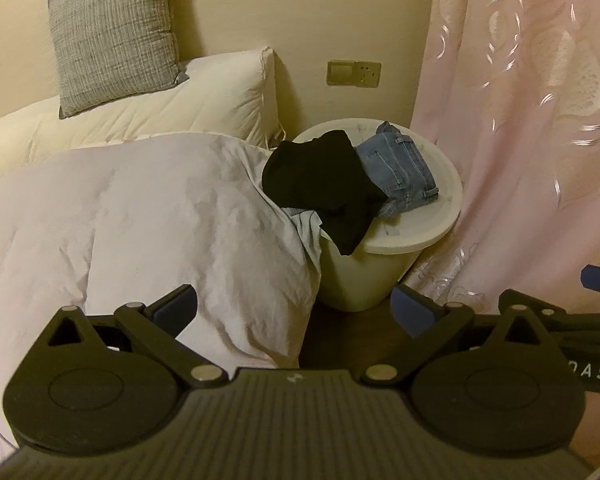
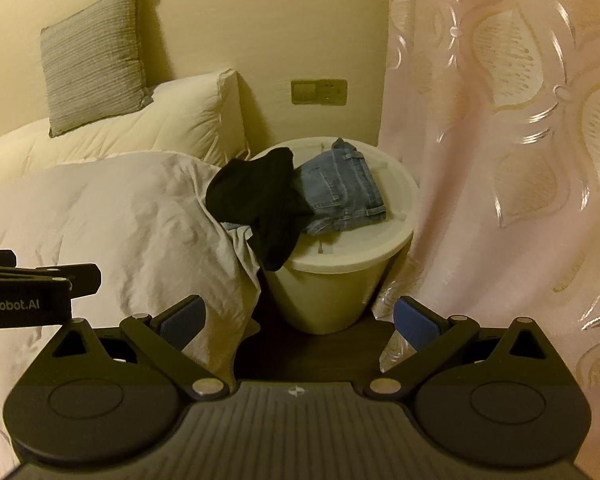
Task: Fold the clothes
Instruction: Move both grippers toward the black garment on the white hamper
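Observation:
A black garment [image 1: 324, 184] [image 2: 260, 204] lies crumpled on the lid of a white bin [image 1: 420, 216] [image 2: 360, 248], one end hanging over the front rim. Beside it on the lid rest folded blue jeans [image 1: 400, 172] [image 2: 344, 188]. My left gripper [image 1: 296, 308] is open and holds nothing, well short of the bin. My right gripper [image 2: 298, 318] is also open and bare, at a similar distance. Part of the right gripper shows at the right edge of the left wrist view, and the left gripper [image 2: 40, 284] shows at the left edge of the right wrist view.
A bed with a pale rumpled duvet [image 1: 140, 220] [image 2: 120, 220] fills the left, its corner draped against the bin. A cream pillow [image 1: 180, 96] and a grey cushion [image 1: 112, 36] lean on the wall. A pink patterned curtain [image 1: 520, 120] [image 2: 500, 160] hangs at the right. Dark floor [image 1: 348, 340] lies before the bin.

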